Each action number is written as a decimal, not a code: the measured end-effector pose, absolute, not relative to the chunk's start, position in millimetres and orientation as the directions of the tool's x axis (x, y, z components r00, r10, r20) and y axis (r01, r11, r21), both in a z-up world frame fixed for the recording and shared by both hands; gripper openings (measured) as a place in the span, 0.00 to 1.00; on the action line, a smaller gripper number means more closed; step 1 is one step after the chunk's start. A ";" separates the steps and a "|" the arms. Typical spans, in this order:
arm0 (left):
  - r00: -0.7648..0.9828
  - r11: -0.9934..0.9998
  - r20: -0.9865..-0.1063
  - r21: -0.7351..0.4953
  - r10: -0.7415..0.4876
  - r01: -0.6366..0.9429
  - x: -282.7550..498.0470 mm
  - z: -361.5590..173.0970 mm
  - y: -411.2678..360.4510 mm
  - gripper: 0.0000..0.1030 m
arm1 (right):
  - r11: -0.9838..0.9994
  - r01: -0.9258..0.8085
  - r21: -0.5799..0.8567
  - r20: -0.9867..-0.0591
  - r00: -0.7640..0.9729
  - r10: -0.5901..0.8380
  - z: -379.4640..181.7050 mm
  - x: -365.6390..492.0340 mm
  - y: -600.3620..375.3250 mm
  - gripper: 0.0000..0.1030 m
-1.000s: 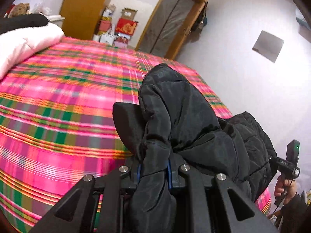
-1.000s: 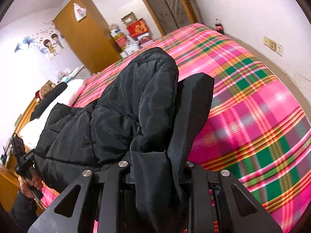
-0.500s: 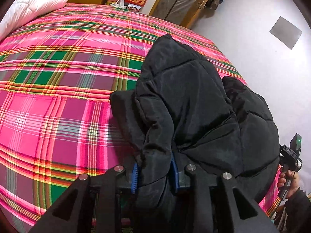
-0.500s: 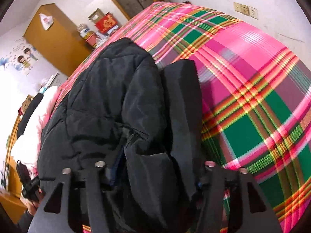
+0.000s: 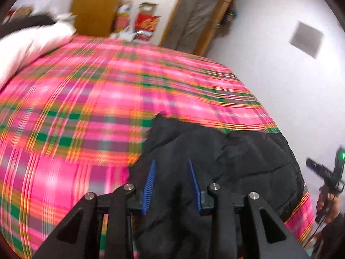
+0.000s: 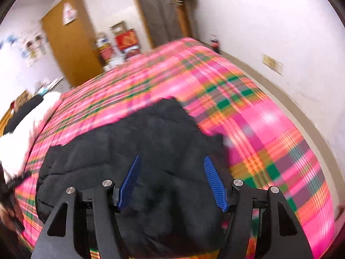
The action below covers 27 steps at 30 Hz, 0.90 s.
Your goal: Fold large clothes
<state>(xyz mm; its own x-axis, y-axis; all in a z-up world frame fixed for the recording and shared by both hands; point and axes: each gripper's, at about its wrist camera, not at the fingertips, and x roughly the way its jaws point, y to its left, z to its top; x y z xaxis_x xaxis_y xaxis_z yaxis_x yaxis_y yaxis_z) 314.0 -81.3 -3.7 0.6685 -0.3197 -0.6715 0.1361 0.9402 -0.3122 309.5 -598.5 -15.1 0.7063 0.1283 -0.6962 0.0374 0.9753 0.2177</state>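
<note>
Black puffer jacket [image 5: 226, 161] lies bunched in a heap on the bed, on the pink plaid bedspread [image 5: 86, 108]. From my left wrist camera it fills the 4 to 6 o'clock part of the frame; from the right wrist camera the jacket [image 6: 133, 151] sits at 6 to 8 o'clock, with plaid showing past it at 12 and 3 o'clock.

My left gripper [image 5: 171, 182] is released: both blue pads [image 5: 149, 183] stand apart with a clear gap, and the jacket's dark fabric shows between and beneath them. I cannot tell whether the pads touch the cloth.

My right gripper [image 6: 171, 181] is likewise spread wide, its blue pads [image 6: 215, 183] well apart, directly over the jacket's near portion. No fabric is pinched in either view.

In the left wrist view, the right-hand device [image 5: 332, 174], with a green light, appears at 3 to 4 o'clock, just beyond the jacket's far edge, held in a hand.

Surroundings: a white pillow [image 5: 28, 49] at 10 o'clock in the left view, a wooden wardrobe [image 6: 71, 41] at 10 to 11 o'clock in the right view, red boxes [image 6: 126, 40] beside it, and a door [image 5: 198, 15] at 12 to 1 o'clock in the left view. Both views are motion-blurred; fine detail on the quilted fabric is not readable.
</note>
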 end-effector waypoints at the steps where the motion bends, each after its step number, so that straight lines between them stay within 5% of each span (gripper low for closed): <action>1: 0.663 0.939 -0.671 -0.299 -0.332 0.167 325.5 -3.5 -92.6 0.32 | 0.977 0.029 0.210 -0.706 0.696 0.132 -19.7 321.2 -591.7 0.60; 7: 0.588 0.967 -0.768 -0.189 -0.252 0.168 392.3 -53.9 -125.0 0.32 | 0.982 0.110 0.152 -0.815 0.576 0.062 -81.2 383.3 -602.0 0.60; 14: 0.605 0.962 -0.750 -0.235 -0.269 0.136 395.7 -82.3 -120.3 0.32 | 0.985 0.107 0.134 -0.809 0.586 0.047 -100.7 386.3 -604.2 0.59; 27: 0.626 0.965 -0.736 -0.235 -0.257 0.120 362.7 -24.6 -102.2 0.32 | 0.987 0.120 0.103 -0.759 0.652 0.000 -30.9 329.5 -577.4 0.60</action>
<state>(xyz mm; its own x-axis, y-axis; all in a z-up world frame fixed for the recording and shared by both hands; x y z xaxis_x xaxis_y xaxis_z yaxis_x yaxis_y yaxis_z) 362.7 -102.2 -24.6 0.6261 -0.2573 -0.7361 0.1197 0.9645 -0.2353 329.5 -577.4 -30.9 0.6515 -0.0002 -0.7586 0.1205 0.9873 0.1031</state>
